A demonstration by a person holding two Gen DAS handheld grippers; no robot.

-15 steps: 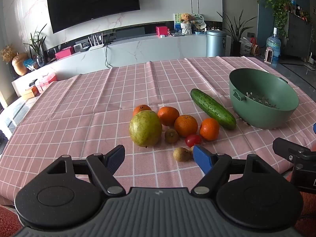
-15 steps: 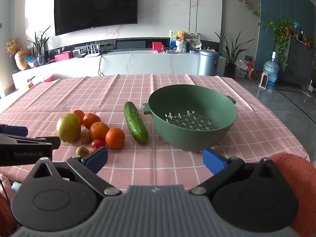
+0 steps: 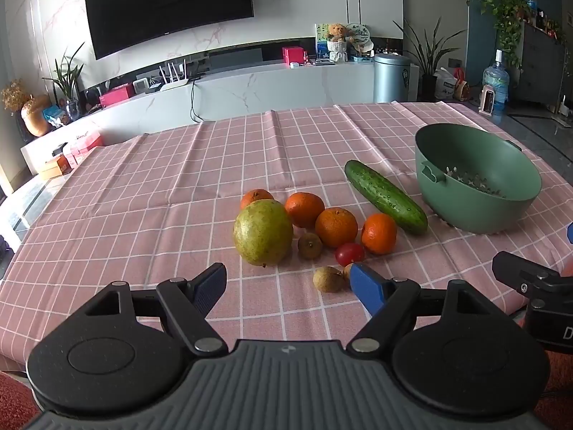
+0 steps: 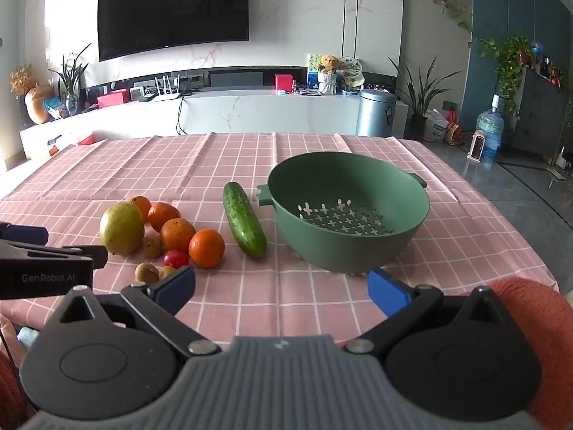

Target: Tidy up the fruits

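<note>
A cluster of fruit lies on the pink checked tablecloth (image 3: 143, 197): a big green pear (image 3: 263, 232), several oranges (image 3: 336, 227), a cherry tomato (image 3: 349, 253), small brown longans (image 3: 327, 278) and a cucumber (image 3: 385, 196). An empty green colander (image 3: 476, 179) stands to their right. My left gripper (image 3: 290, 286) is open and empty, just in front of the fruit. My right gripper (image 4: 283, 288) is open and empty, in front of the colander (image 4: 347, 211) and the cucumber (image 4: 244, 220). The pear (image 4: 121, 228) and oranges (image 4: 177, 234) lie to its left.
The table's near edge runs just under both grippers. The right gripper's body shows at the right edge of the left wrist view (image 3: 537, 286). A white TV console and wall stand behind the table. A floor with a water bottle (image 4: 489, 132) lies to the right.
Both views are almost the same; the grippers have barely moved and stay open.
</note>
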